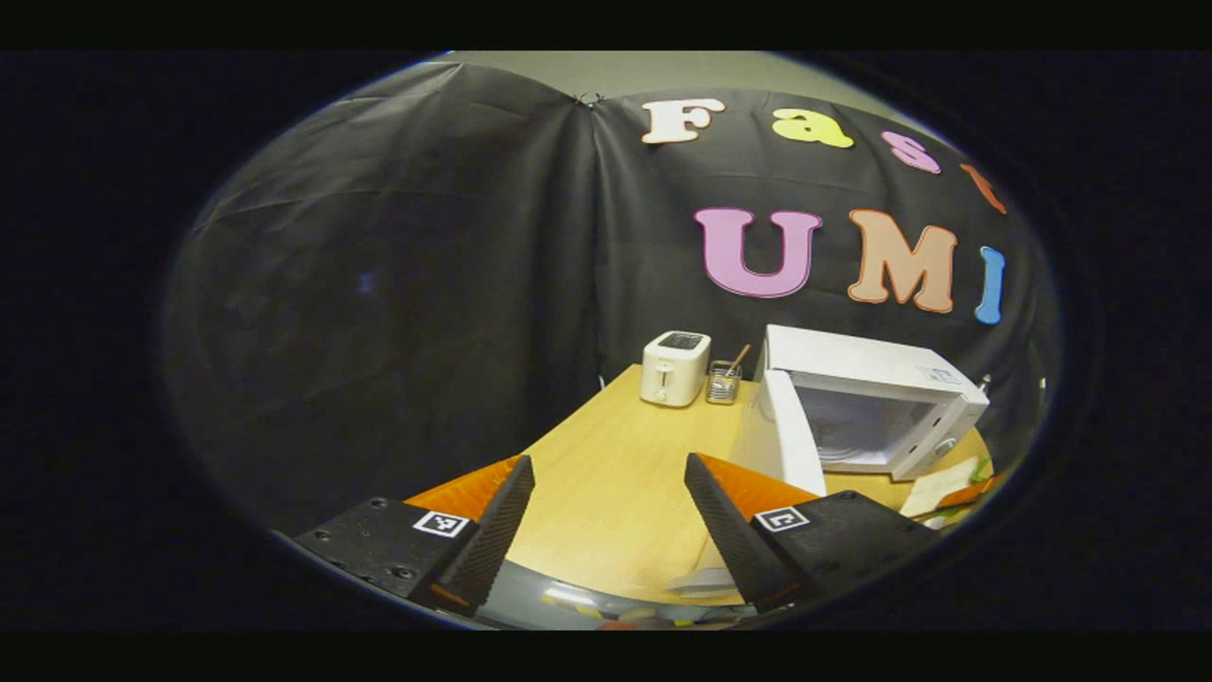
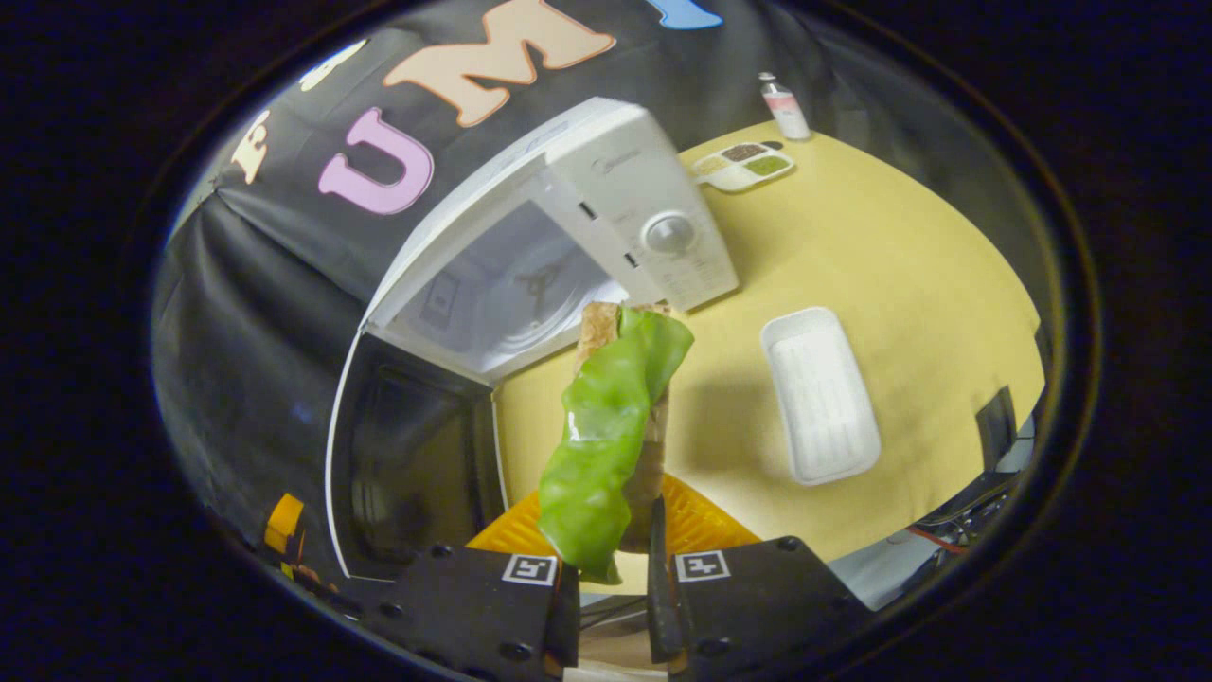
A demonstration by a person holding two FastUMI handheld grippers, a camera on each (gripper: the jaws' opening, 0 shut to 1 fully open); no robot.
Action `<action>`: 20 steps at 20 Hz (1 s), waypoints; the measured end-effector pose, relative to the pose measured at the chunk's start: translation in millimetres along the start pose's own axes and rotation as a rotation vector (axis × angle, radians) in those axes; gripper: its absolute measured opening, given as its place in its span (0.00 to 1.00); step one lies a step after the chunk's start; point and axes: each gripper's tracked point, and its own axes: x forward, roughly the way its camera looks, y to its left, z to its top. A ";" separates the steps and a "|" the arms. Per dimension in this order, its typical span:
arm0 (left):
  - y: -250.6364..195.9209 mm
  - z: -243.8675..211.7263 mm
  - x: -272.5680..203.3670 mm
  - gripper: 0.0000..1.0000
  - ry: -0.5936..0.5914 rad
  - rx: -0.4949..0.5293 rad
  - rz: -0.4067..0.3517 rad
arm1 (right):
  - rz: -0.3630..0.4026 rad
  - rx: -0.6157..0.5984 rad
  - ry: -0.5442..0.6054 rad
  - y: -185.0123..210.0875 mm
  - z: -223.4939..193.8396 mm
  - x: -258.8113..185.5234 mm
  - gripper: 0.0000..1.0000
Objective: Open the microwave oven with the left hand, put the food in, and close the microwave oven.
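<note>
Tabletop (image 2: 881, 256): open microwave (image 2: 530, 246), right gripper (image 2: 611, 578) clamping food (image 2: 606, 426).

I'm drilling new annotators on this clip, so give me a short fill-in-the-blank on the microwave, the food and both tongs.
1. The microwave door stands ____.
2. The right tongs are shut on a sandwich with a ____ lettuce leaf.
3. The left tongs are open and hold ____.
4. The white tray on the table is ____.

Missing words: open; green; nothing; empty
</note>
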 end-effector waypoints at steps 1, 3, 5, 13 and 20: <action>1.2 -0.7 3.9 0.94 0.004 0.005 -0.013 | 0.007 -0.011 0.001 12.3 -5.2 9.9 0.31; 2.7 -0.3 12.1 0.94 0.006 0.010 -0.031 | 0.044 -0.009 0.000 41.4 -13.5 25.9 0.31; 5.4 -2.6 17.6 0.94 0.014 0.005 -0.044 | 0.076 0.001 -0.010 64.7 -16.0 44.3 0.31; 17.2 -20.0 27.7 0.93 0.062 -0.032 -0.083 | 0.138 0.073 -0.205 131.4 37.2 108.7 0.23; 23.5 -27.3 36.2 0.93 0.084 -0.032 -0.087 | 0.094 0.061 -0.384 150.5 93.3 154.8 0.33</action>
